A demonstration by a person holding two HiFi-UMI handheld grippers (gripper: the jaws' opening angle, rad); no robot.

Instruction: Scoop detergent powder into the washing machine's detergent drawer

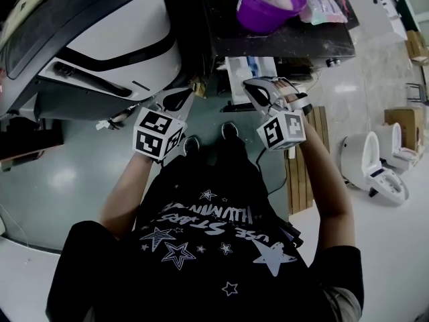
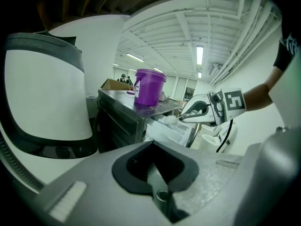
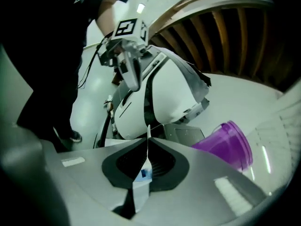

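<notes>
The left gripper (image 1: 177, 100), jaws together on nothing, hangs just left of the right gripper (image 1: 260, 92), whose jaws clamp the handle of a white scoop (image 2: 171, 119). The scoop runs straight out from those jaws, its heaped bowl over the open detergent drawer (image 2: 175, 132) just ahead. Beyond, a purple tub (image 1: 267, 5) of powder tops a dark cabinet (image 1: 322, 40), and a white rounded appliance (image 1: 107, 39) stands off to the left

Two grippers: left gripper (image 1: 181, 96), right gripper (image 1: 251, 89). One purple bucket (image 1: 268, 4). One washing machine (image 1: 100, 39). One scoop (image 2: 170, 120). Two toilets (image 1: 358, 154).
</notes>
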